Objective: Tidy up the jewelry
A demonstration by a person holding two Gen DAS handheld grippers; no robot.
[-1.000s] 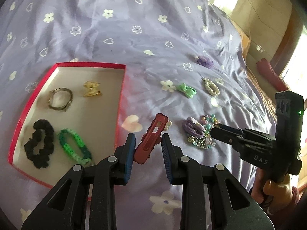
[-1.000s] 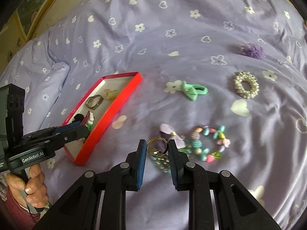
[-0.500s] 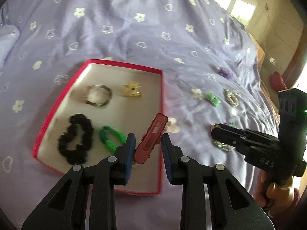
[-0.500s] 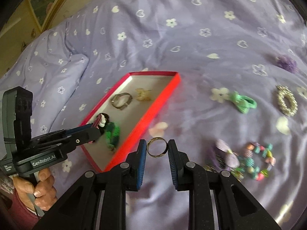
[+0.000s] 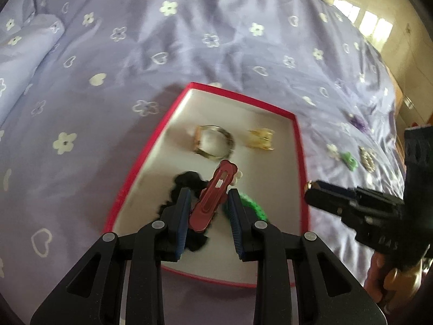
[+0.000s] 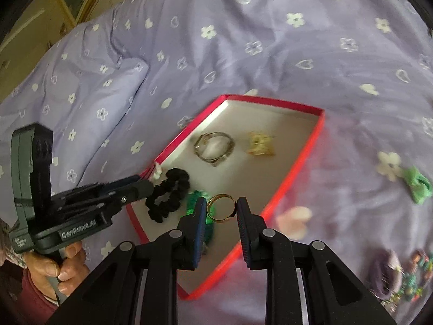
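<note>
A red-rimmed tray (image 5: 299, 146) (image 6: 295, 181) lies on the purple bedspread. Inside it rest a metal bangle (image 5: 216, 143) (image 6: 215, 146), a yellow claw clip (image 5: 259, 138) (image 6: 260, 144), a black scrunchie (image 6: 169, 196) (image 5: 186, 181) and a green braided band (image 5: 253, 205) (image 6: 193, 199). My left gripper (image 5: 209, 205) is shut on a dark red hair clip (image 5: 213, 196), held over the tray's near half. My right gripper (image 6: 221, 208) is shut on a gold ring (image 6: 221, 208), hovering over the tray's near right edge.
Loose on the bedspread to the right lie a green bow (image 6: 416, 184) (image 5: 349, 159), a pearl scrunchie (image 5: 366, 158), a purple flower piece (image 5: 358, 121) and a heap of beaded bracelets (image 6: 406, 276). A pillow (image 6: 89, 92) sits at left. A person's hand (image 6: 54, 265) grips each handle.
Both grippers have travelled left from the loose jewelry to above the tray, carrying the red hair clip and the gold ring. The jaws have stayed as they were.
</note>
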